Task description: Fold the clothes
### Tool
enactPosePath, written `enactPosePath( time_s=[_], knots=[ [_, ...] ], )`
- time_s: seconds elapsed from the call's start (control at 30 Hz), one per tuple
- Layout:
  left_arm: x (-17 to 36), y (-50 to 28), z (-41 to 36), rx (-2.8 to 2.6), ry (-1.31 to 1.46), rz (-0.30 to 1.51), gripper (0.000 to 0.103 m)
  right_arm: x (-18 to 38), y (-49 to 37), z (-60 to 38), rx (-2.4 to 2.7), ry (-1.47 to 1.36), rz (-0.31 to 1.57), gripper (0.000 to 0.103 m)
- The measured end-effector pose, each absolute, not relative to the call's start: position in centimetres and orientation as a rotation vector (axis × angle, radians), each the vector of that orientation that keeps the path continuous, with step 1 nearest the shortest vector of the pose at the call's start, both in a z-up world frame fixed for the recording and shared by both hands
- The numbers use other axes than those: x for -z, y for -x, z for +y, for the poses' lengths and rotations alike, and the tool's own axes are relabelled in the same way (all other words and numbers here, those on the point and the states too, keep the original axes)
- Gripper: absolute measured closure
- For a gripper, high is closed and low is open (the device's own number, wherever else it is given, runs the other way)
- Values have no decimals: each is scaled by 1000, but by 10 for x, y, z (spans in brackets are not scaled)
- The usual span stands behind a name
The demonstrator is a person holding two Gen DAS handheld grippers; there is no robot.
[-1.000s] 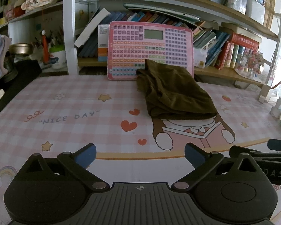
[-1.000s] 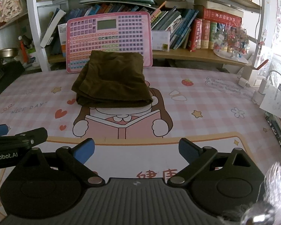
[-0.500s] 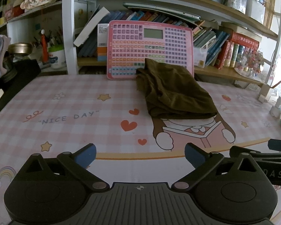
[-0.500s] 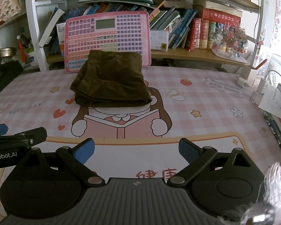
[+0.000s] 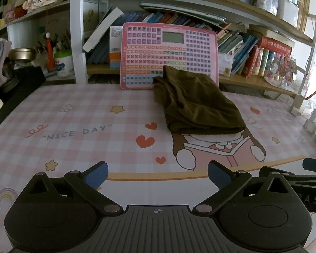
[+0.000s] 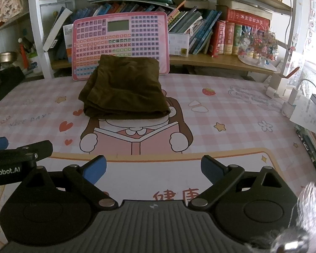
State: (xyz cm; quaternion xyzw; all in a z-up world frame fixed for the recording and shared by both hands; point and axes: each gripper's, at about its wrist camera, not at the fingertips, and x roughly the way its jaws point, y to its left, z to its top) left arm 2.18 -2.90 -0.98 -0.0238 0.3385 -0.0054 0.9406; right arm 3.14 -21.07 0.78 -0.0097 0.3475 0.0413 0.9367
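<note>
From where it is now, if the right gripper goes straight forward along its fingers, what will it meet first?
Probably the folded brown garment. The right gripper is open and empty, with only bare printed desk mat between. Behind the garment leans the pink button board. Its height above the mat is unclear.

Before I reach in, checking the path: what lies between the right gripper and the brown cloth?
Only bare printed mat, in the right wrist view, separates the right gripper from the brown cloth.

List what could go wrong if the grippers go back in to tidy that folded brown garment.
The brown garment already lies folded, with looser layers bunched at its left edge; a pinch there may drag the stack apart. Its far end touches the pink keyboard board propped against the shelf, so a push backward might tip it. Both the left gripper and right gripper are open and empty.
</note>
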Motion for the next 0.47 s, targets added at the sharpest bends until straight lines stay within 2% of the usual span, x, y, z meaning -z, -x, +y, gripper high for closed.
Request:
enactPosePath(
  time_s=[0.47],
  knots=[
    [9,-17,-29,32,61,701,1,-8,-23,-212,-68,23,704,6]
  ],
)
